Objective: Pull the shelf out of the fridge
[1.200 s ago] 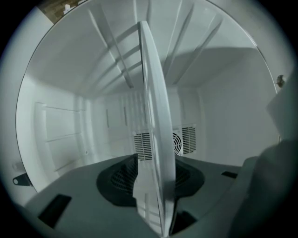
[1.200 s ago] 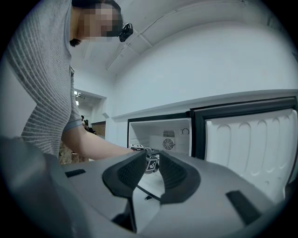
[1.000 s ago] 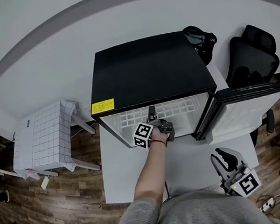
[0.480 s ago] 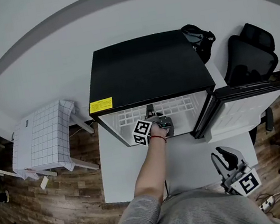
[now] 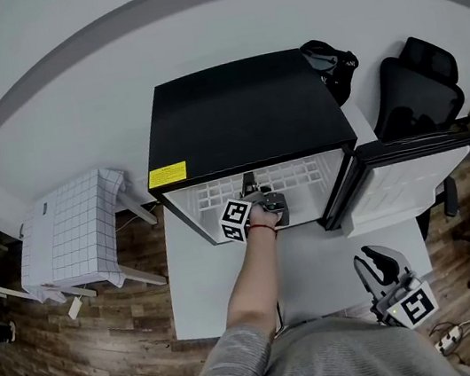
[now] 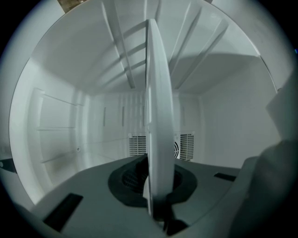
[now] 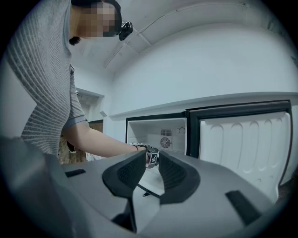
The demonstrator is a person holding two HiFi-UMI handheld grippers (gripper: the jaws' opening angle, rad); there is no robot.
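The black mini fridge (image 5: 240,114) stands open, its door (image 5: 404,175) swung to the right. Inside lies the white grid shelf (image 5: 296,179). My left gripper (image 5: 252,190) reaches in at the shelf's front edge. Its jaws have just been closing, and in the left gripper view the shelf's rim (image 6: 158,93) runs edge-on between them, with the left gripper (image 6: 158,188) shut on that rim. My right gripper (image 5: 375,259) hangs low at the right, away from the fridge. In the right gripper view the right gripper (image 7: 151,167) has its jaws slightly apart with nothing between them.
The fridge sits on a white platform (image 5: 201,278) over wood flooring. A black office chair (image 5: 421,96) stands behind the open door, and a dark bag (image 5: 330,62) lies by the fridge's back right corner. A small table with a checked cloth (image 5: 80,228) is at the left.
The left gripper stays at the shelf's front edge and the right gripper stays low at the right. Only the head view has shifted slightly.
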